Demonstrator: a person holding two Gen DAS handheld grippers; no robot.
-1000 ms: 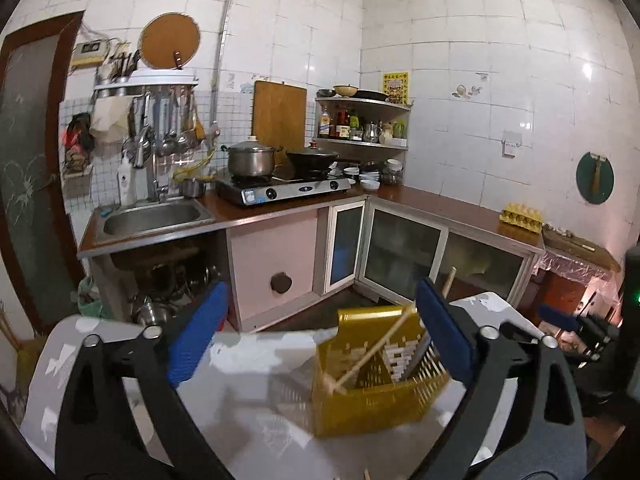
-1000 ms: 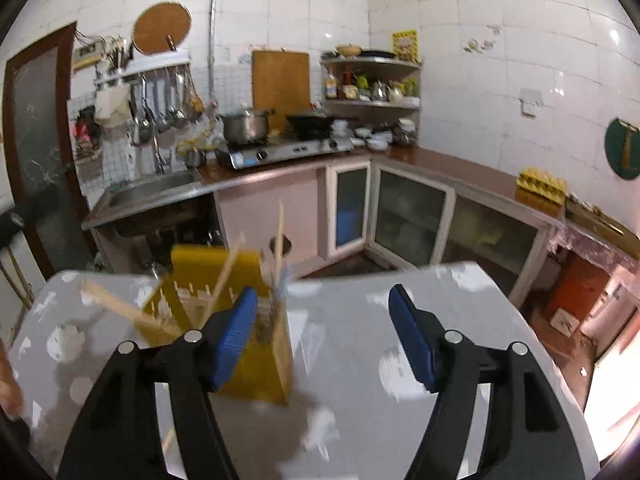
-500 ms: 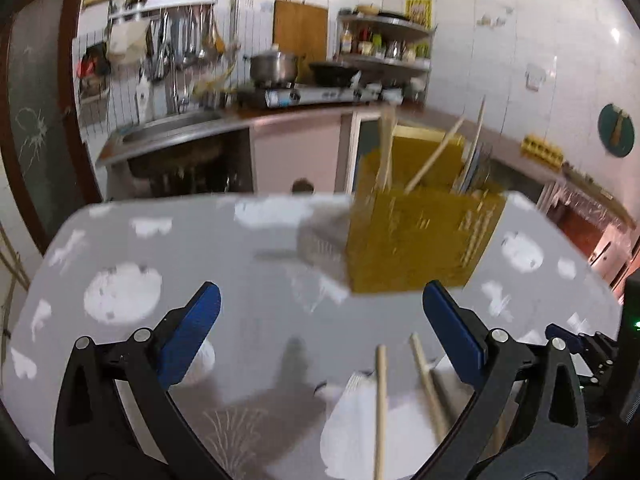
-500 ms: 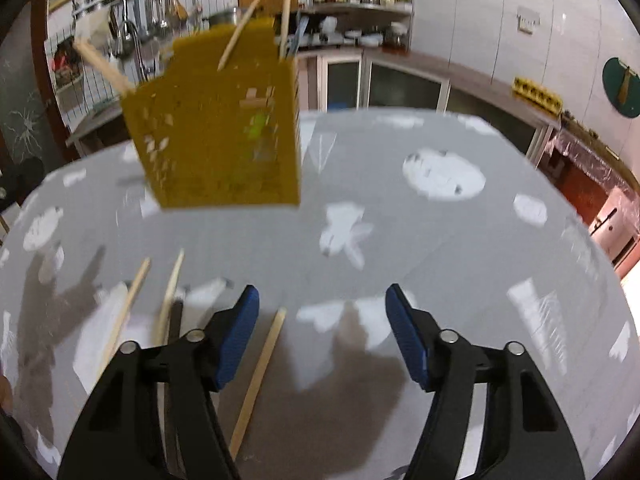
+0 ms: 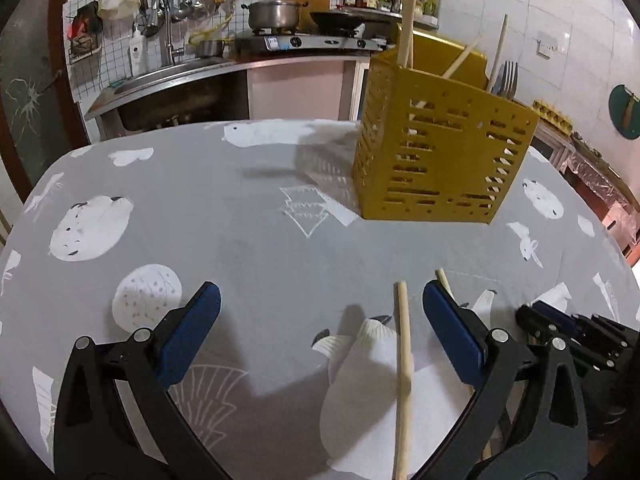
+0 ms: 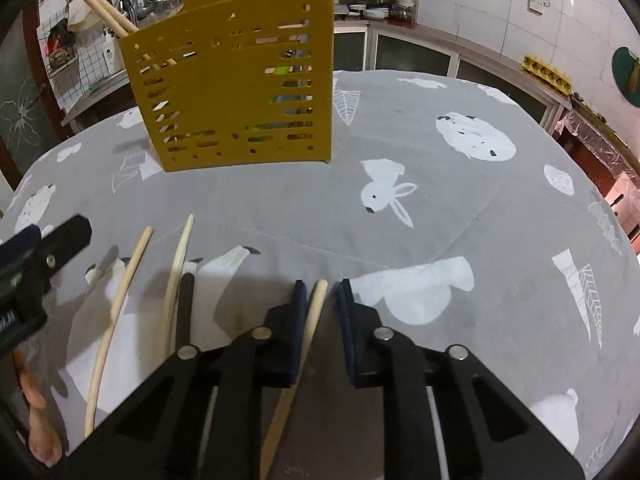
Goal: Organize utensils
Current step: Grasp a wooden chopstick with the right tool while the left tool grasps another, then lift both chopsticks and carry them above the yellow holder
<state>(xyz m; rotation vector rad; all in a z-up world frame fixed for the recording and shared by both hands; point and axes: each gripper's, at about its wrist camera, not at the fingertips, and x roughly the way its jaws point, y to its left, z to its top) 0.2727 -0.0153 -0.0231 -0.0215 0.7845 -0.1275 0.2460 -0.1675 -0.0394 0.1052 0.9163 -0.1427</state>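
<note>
A yellow slotted utensil holder [image 5: 436,148] stands on the grey patterned table and holds chopsticks and a fork; it also shows in the right wrist view [image 6: 236,96]. My left gripper [image 5: 320,332] is open low over the table, with a loose wooden chopstick [image 5: 404,376] lying between its fingers. My right gripper [image 6: 322,304] has its jaws closed around a pale wooden chopstick [image 6: 310,320] that rests on the cloth. Two more pale chopsticks [image 6: 120,300] and a dark-handled utensil [image 6: 185,308] lie to its left.
The table cloth [image 6: 440,208] extends to the right. The left gripper's body [image 6: 36,268] shows at the left edge of the right wrist view. A kitchen counter with sink and stove [image 5: 280,44] stands behind the table.
Both grippers have dropped from looking across the kitchen to low over the table. The right gripper's jaws have closed around a chopstick. The left gripper stays open.
</note>
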